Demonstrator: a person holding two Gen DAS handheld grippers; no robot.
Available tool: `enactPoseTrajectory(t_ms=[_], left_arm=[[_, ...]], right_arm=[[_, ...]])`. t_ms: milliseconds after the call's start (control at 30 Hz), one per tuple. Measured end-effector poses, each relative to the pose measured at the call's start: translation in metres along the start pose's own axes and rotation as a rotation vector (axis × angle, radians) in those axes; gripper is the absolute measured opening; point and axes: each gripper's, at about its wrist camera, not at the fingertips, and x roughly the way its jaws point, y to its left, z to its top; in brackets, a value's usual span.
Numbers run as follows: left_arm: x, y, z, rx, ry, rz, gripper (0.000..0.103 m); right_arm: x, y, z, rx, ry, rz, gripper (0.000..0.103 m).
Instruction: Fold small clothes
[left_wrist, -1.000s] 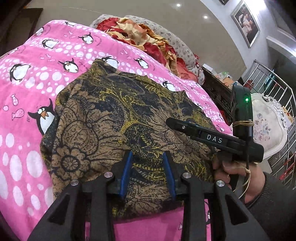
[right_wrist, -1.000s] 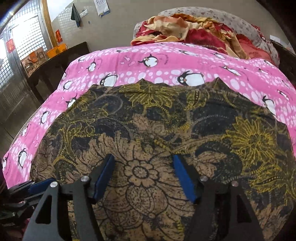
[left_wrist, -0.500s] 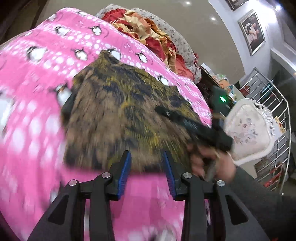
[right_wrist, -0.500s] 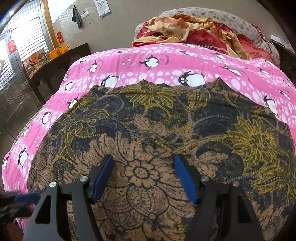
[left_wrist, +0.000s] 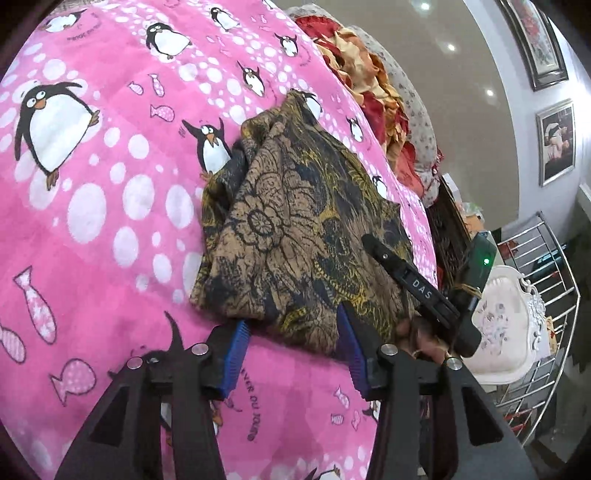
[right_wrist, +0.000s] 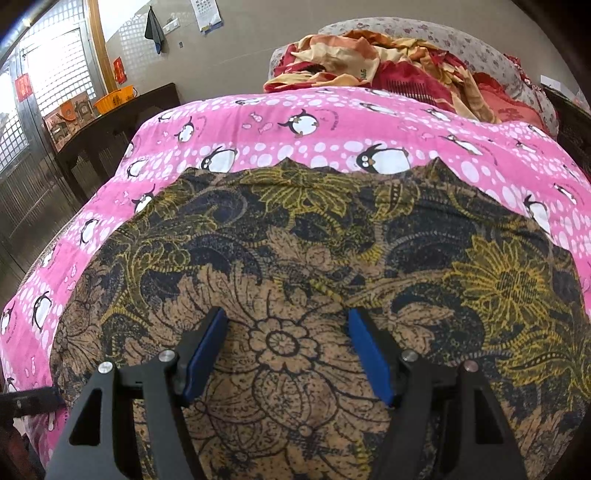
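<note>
Garment (left_wrist: 295, 236) of thin printed cloth, brown and black with yellow flower outlines, lies flat on a pink fleece blanket (left_wrist: 110, 206) patterned with white dots, fish and penguins; its left edge is doubled over in soft layered folds. Left gripper (left_wrist: 291, 354), black with ribbed blue pads (left_wrist: 236, 350), stands with its jaws wide apart at the garment's near hem, holding nothing. Right gripper (right_wrist: 288, 350), of the same build, hovers over a large brown flower motif in the middle of the garment (right_wrist: 295, 258), its jaws likewise spread and empty; whether its pads touch the cloth cannot be told. Beyond the blanket (right_wrist: 332, 122) lies a crumpled red and yellow quilt (right_wrist: 388, 70).
</note>
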Motion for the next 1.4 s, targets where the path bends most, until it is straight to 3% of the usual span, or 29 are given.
enactPoseTrajectory(t_ms=[100,200,267,333,400,500,567,667,767,867,933,1033,1200,1300,1400], left_arm=[[-0.004,0.000,0.004,0.017,0.004,0.020,0.024],[-0.028,0.017,0.018,-0.063,-0.151,0.105,0.025],[-0.022,0.026,0.022,-0.095,-0.114,0.071,0.025],[-0.015,0.014,0.018,-0.046,-0.066,0.045,0.025],[-0.001,0.002,0.007,-0.024,0.028,-0.033,0.025],[0.008,-0.013,-0.003,0.043,0.076,-0.053,0.025],[0.007,-0.009,0.005,0.023,0.060,-0.055,0.025],[0.002,0.009,0.028,-0.053,-0.049,-0.016,0.025],[0.007,0.010,0.035,-0.082,-0.041,-0.030,0.025],[0.014,-0.004,0.027,-0.011,0.019,-0.058,0.025],[0.007,0.005,0.033,-0.029,-0.024,-0.038,0.025],[0.006,0.022,0.040,-0.104,-0.036,-0.005,0.003],[0.009,0.012,0.033,-0.060,-0.075,0.070,0.000],[0.010,-0.011,0.026,0.093,-0.109,0.188,0.000],[0.005,-0.060,0.009,0.446,-0.197,0.317,0.000]], right_arm=[[0.000,-0.001,0.000,0.001,0.000,0.001,0.072],[0.000,0.000,0.000,-0.001,-0.001,-0.001,0.072],[0.000,-0.001,0.001,0.000,0.001,0.000,0.072],[0.000,0.000,0.000,0.001,-0.001,0.002,0.072],[0.000,0.000,0.000,0.000,-0.001,0.000,0.072],[0.000,0.000,0.000,0.001,-0.001,0.001,0.072],[0.000,0.000,0.000,-0.001,-0.001,-0.001,0.072],[0.000,0.000,0.000,0.000,-0.001,0.000,0.072],[0.000,0.000,0.000,0.000,-0.001,0.001,0.072],[0.000,0.000,0.000,0.000,-0.002,0.000,0.072],[0.000,0.000,0.001,0.001,-0.002,0.001,0.072],[0.000,0.000,0.000,-0.001,-0.001,-0.001,0.072],[0.000,0.003,0.001,-0.014,0.006,-0.018,0.073],[0.001,0.007,0.002,-0.031,0.027,-0.039,0.074],[-0.002,0.015,0.018,-0.050,0.135,-0.072,0.073]])
